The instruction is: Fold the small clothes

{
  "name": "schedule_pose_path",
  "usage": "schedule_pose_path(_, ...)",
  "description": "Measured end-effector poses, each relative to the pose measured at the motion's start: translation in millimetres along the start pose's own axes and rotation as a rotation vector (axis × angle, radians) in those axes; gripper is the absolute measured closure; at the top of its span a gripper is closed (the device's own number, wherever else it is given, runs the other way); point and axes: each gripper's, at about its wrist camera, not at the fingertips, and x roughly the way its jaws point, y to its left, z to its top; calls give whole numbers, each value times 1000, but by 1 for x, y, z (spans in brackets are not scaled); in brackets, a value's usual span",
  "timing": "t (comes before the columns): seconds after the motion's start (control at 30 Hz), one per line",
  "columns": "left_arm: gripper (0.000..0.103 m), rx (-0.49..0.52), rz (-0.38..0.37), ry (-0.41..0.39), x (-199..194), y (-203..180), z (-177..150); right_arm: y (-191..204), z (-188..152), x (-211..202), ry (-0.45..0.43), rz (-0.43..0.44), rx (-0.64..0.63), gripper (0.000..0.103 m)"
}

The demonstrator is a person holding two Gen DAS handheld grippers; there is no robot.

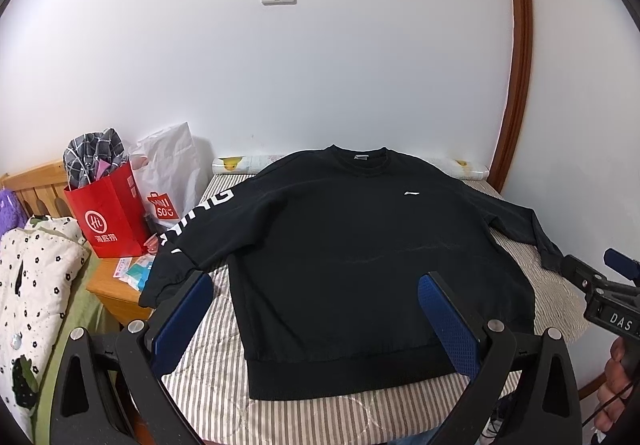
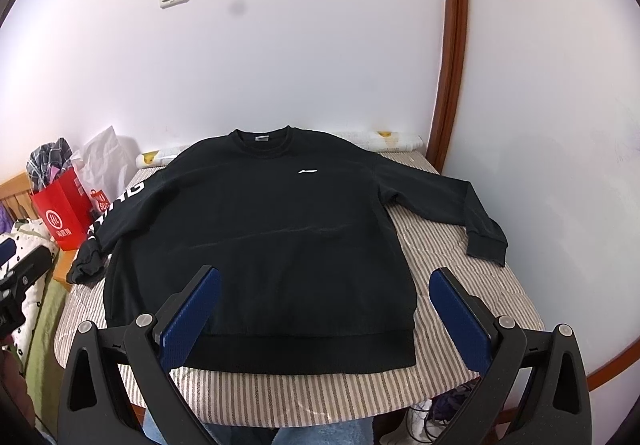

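Note:
A black long-sleeved sweatshirt (image 1: 344, 245) lies flat, front up, on a striped table cover (image 1: 304, 413), collar toward the wall and hem toward me. It also shows in the right wrist view (image 2: 264, 237). Its left sleeve, with white lettering (image 1: 200, 217), hangs over the left edge; its right sleeve (image 2: 452, 205) is spread out to the right. My left gripper (image 1: 316, 293) is open and empty above the hem. My right gripper (image 2: 326, 285) is open and empty above the hem's right part, and also shows at the right of the left wrist view (image 1: 600, 285).
A red paper bag (image 1: 108, 213) with clothes and a white bag (image 1: 168, 181) stand on a wooden nightstand (image 1: 116, 285) at left. A floral quilt (image 1: 36, 277) lies at far left. A white wall and a brown door frame (image 1: 520, 65) stand behind.

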Motion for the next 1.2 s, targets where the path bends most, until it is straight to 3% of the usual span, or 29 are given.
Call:
schedule_pose_path(0.33, 0, 19, 32, 48, 49, 17, 4, 13, 7, 42, 26, 13, -9, 1)
schedule_pose_path(0.63, 1, -76, 101, 200, 135, 82, -24, 27, 1, 116, 112, 11, -18, 1)
schedule_pose_path(1.03, 13, -153, 170, 331, 234, 156, -46, 62, -16, 192, 240, -18, -81, 1)
schedule_pose_path(1.2, 27, -177, 178, 364, 259, 170, -55, 72, -17, 206, 262, -38, -105, 1)
